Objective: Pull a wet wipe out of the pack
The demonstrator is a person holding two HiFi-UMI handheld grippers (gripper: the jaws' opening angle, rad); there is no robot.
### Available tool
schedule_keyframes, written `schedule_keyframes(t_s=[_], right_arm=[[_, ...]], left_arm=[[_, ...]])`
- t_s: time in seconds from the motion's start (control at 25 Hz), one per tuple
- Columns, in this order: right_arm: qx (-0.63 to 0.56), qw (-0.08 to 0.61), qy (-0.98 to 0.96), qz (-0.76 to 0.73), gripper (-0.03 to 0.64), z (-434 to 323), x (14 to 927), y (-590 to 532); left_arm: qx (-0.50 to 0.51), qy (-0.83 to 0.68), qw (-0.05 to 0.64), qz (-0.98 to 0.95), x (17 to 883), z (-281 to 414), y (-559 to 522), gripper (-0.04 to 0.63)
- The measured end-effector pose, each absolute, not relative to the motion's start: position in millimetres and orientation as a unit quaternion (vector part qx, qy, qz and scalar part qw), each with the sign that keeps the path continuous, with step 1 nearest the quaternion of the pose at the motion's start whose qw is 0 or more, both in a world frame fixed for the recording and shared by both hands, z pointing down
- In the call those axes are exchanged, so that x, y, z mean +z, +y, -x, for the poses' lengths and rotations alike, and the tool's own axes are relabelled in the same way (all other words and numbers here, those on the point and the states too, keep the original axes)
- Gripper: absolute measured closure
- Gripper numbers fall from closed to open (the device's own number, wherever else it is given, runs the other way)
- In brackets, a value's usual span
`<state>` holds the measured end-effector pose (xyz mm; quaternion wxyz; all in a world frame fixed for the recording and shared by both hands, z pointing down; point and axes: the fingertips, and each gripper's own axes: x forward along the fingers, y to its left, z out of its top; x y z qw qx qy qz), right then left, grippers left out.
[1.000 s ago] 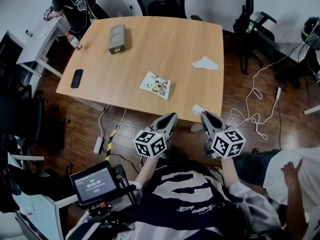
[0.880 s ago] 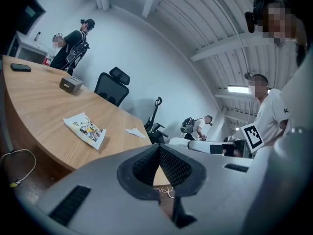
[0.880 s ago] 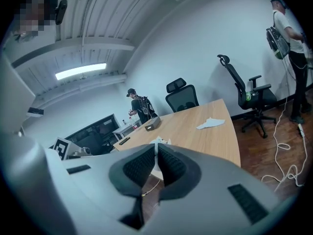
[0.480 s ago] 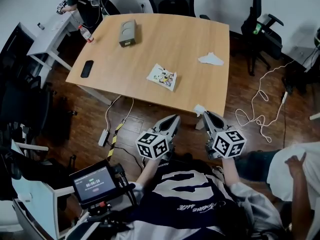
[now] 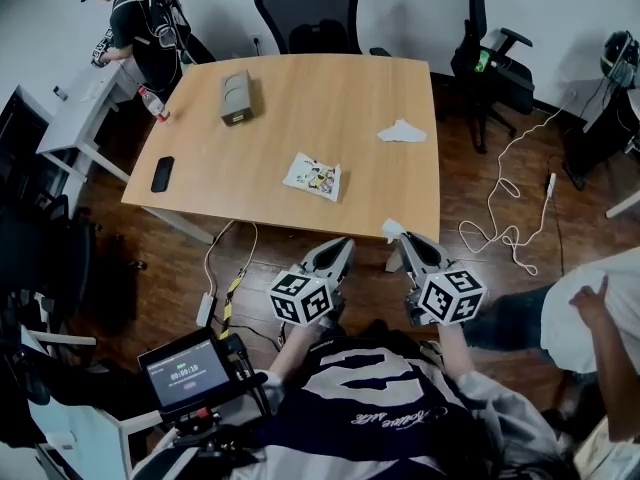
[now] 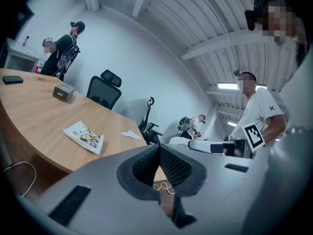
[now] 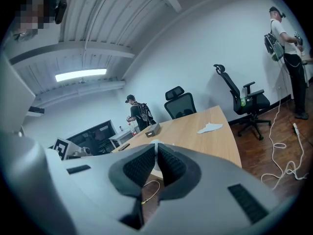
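Observation:
The wet wipe pack (image 5: 312,176), flat with a colourful print, lies on the wooden table (image 5: 330,88) toward its near side, and shows again in the left gripper view (image 6: 83,135). Both grippers hang over the floor just short of the table's near edge, apart from the pack. My left gripper (image 5: 344,243) is shut with nothing between its jaws (image 6: 159,147). My right gripper (image 5: 404,239) is shut on a small white wipe (image 5: 391,229), which shows as a white strip between the pads (image 7: 155,146). A second, crumpled white wipe (image 5: 402,131) rests near the table's right edge.
On the table are also a grey box (image 5: 236,98), a black phone (image 5: 162,173) and a bottle (image 5: 152,102). A black office chair (image 5: 318,13) stands at the far end. White cables (image 5: 500,203) trail on the floor at right. A person (image 5: 135,23) stands at the back left, another (image 5: 600,318) at my right.
Both grippers have edged a little toward the table's near edge and risen slightly. The right one still holds the white wipe. The head view has swung about.

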<state>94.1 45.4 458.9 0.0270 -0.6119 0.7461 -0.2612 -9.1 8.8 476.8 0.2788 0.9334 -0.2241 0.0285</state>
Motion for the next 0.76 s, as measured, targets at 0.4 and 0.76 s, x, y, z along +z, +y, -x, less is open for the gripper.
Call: schedule_keyframes(t_s=[0.4, 0.76], right_arm=[[-0.259, 0.04, 0.73, 0.631, 0.601, -75, 471, 58], [-0.258, 0.043, 0.724, 0.639, 0.601, -67, 473, 59]], left_arm=[[0.033, -0.195, 0.27, -0.942, 487, 23, 17, 0.592], [0.029, -0.193, 0.272, -0.942, 491, 37, 13, 0.592]])
